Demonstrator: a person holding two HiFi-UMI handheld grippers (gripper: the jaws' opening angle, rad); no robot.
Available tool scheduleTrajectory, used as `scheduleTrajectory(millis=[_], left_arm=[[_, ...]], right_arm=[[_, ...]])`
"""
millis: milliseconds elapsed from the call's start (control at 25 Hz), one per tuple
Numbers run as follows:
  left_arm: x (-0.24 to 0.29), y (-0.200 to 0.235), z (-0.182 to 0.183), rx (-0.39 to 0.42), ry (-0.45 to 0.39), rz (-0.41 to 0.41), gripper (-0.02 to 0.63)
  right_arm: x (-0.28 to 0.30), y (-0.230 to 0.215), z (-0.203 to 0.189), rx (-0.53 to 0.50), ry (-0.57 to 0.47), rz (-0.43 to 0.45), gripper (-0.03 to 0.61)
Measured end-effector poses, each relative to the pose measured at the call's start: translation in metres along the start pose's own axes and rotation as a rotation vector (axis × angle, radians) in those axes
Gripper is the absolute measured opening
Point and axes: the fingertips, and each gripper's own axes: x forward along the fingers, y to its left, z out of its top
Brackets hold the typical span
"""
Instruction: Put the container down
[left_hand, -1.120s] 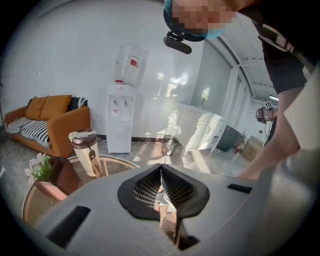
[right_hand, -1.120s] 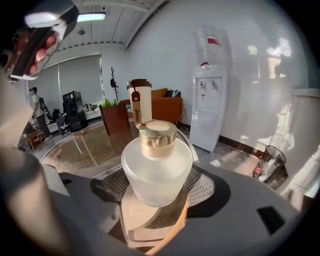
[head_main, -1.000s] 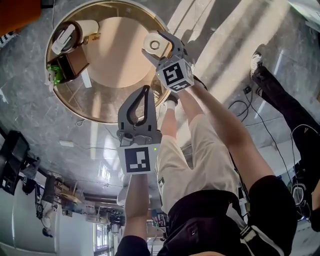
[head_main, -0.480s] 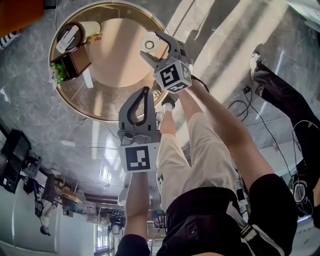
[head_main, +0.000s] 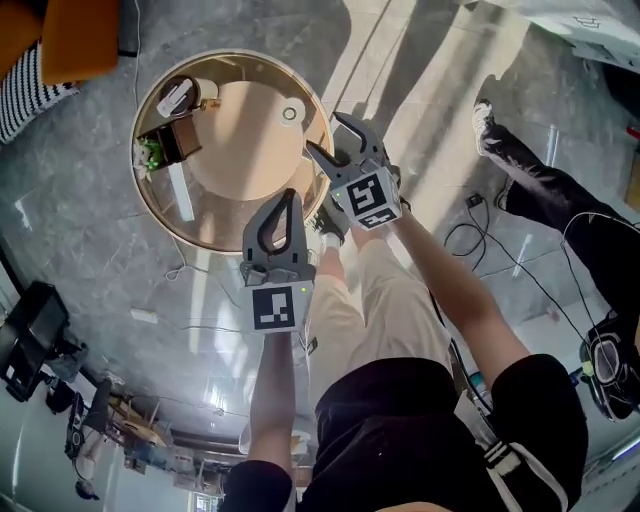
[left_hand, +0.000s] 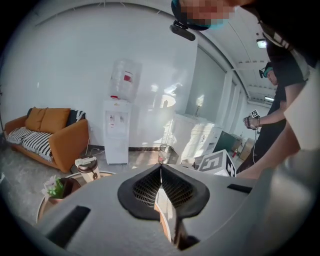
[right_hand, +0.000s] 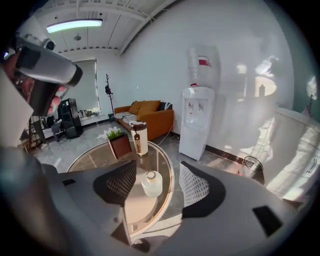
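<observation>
The container (head_main: 291, 113), a small white jar with a round cap, stands alone on the round glass table (head_main: 176, 216). My right gripper (head_main: 322, 132) hangs open to its right, off the table's edge and clear of it. In the right gripper view the container (right_hand: 152, 183) shows far below, framed by the right gripper (right_hand: 158, 172); its jaws have just been closing a little, with nothing between the pads. My left gripper (head_main: 287, 194) is shut and empty over the table's near rim, and in the left gripper view its pads (left_hand: 161, 170) meet.
A tumbler (head_main: 180, 97) and a boxed plant (head_main: 160, 150) stand at the table's far left. An orange sofa (head_main: 70, 40) lies beyond. A water dispenser (right_hand: 196, 120) and a wire bin (right_hand: 251, 167) stand by the wall. Another person's leg (head_main: 540, 180) and cables (head_main: 470, 215) are at right.
The right gripper, earlier around the container, has come away up and to the right, leaving it on the table. The left gripper has risen too, and the table looks smaller.
</observation>
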Motion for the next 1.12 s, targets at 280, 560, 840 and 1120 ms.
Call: scheduleTrajectory(millis=[280, 560, 840, 1120], left_arm=[[-0.057, -0.013, 0.043, 0.022, -0.087, 0.005, 0.020], [-0.126, -0.017, 0.069, 0.019, -0.135, 0.029, 0.020], [-0.180, -0.023, 0.086, 0.032, -0.209, 0.037, 0.020], [-0.232, -0.029, 0.077, 0.012, -0.235, 0.059, 0.020]], right_arm=[[-0.085, 0.009, 0.064, 0.035, -0.033, -0.045, 0.242], [-0.154, 0.038, 0.126, 0.062, -0.085, -0.085, 0.180], [-0.210, 0.073, 0.166, 0.062, -0.122, -0.108, 0.123], [-0.263, 0.120, 0.181, 0.070, -0.171, -0.106, 0.044]])
